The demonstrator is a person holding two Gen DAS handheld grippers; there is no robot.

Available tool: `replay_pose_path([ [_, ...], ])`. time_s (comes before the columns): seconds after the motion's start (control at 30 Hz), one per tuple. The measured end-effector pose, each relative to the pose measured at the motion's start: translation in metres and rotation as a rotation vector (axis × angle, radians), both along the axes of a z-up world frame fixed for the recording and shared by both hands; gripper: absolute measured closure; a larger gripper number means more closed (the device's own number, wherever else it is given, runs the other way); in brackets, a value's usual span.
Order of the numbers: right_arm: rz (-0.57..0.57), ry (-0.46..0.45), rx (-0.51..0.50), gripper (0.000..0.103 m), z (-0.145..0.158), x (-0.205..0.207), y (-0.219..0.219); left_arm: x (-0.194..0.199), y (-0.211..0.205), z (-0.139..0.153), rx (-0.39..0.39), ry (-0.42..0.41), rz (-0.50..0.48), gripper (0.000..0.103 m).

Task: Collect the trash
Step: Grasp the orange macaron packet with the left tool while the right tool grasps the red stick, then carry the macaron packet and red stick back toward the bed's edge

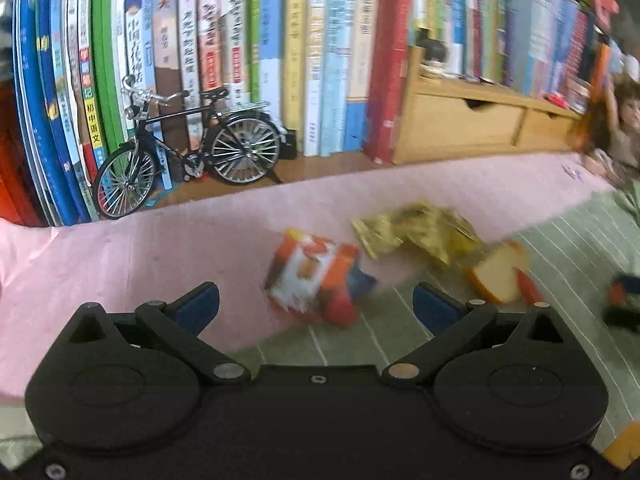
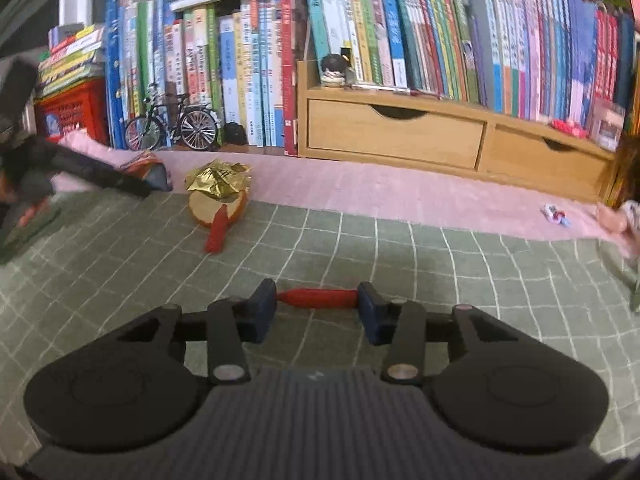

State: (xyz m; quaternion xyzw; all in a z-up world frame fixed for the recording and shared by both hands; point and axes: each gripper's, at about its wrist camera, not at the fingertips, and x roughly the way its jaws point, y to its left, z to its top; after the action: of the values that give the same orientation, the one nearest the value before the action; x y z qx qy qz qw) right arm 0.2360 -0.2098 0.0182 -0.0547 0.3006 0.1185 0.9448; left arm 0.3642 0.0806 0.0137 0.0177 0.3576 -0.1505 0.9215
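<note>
An orange, white and red snack wrapper [image 1: 316,276] lies where the pink cloth [image 1: 160,248] meets the green checked mat [image 1: 380,340]. It sits just ahead of my left gripper [image 1: 316,306], which is open with the wrapper between its blue fingertips [image 1: 200,304]. To the right are a crumpled gold foil wrapper [image 1: 416,232] and a bread-like slice [image 1: 496,276]. My right gripper [image 2: 318,308] is shut on a red stick-shaped piece [image 2: 318,298], held end to end just above the mat. A second red stick [image 2: 216,236] lies by the slice [image 2: 212,208] and the gold foil [image 2: 218,180].
Behind the cloth stand a row of books [image 2: 360,40], a model bicycle [image 1: 188,152], a wooden drawer unit [image 2: 400,132] and a red crate [image 2: 68,112]. A small candy wrapper [image 2: 554,214] lies far right, near a doll [image 1: 612,128].
</note>
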Motion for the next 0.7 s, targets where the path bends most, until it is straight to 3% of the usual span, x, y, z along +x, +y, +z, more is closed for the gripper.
replay_pose_path([
  [0.07, 0.024, 0.0, -0.023, 0.054, -0.001, -0.001, 0.005, 0.01, -0.003, -0.01, 0.005, 0.018, 0.0, 0.0],
  [0.13, 0.03, 0.001, -0.05, 0.054, -0.002, -0.001, 0.01, 0.012, -0.01, -0.015, 0.063, -0.009, -0.019, 0.0],
  [0.2, 0.032, -0.006, -0.066, 0.054, -0.002, -0.003, 0.012, 0.012, -0.008, -0.015, 0.036, -0.017, -0.005, 0.005],
  [0.3, 0.038, -0.012, -0.081, 0.054, -0.002, -0.005, 0.015, 0.016, -0.003, -0.015, -0.008, -0.024, 0.032, 0.026],
  [0.33, 0.039, -0.013, -0.085, 0.054, -0.002, -0.005, 0.016, 0.015, -0.003, -0.013, 0.0, -0.027, 0.048, 0.046],
  [0.37, 0.041, -0.014, -0.09, 0.054, -0.002, -0.005, 0.017, 0.015, -0.001, -0.012, 0.004, -0.028, 0.063, 0.055],
  [0.47, 0.046, -0.014, -0.098, 0.054, -0.002, -0.005, 0.018, 0.016, 0.007, -0.006, -0.065, 0.004, 0.093, 0.056],
  [0.63, 0.049, -0.015, -0.1, 0.054, -0.002, -0.006, 0.018, 0.005, 0.003, 0.001, -0.054, 0.011, 0.09, 0.056],
  [0.7, 0.043, -0.022, -0.091, 0.054, -0.001, -0.006, 0.016, -0.002, 0.005, 0.005, -0.094, 0.038, 0.081, 0.056],
])
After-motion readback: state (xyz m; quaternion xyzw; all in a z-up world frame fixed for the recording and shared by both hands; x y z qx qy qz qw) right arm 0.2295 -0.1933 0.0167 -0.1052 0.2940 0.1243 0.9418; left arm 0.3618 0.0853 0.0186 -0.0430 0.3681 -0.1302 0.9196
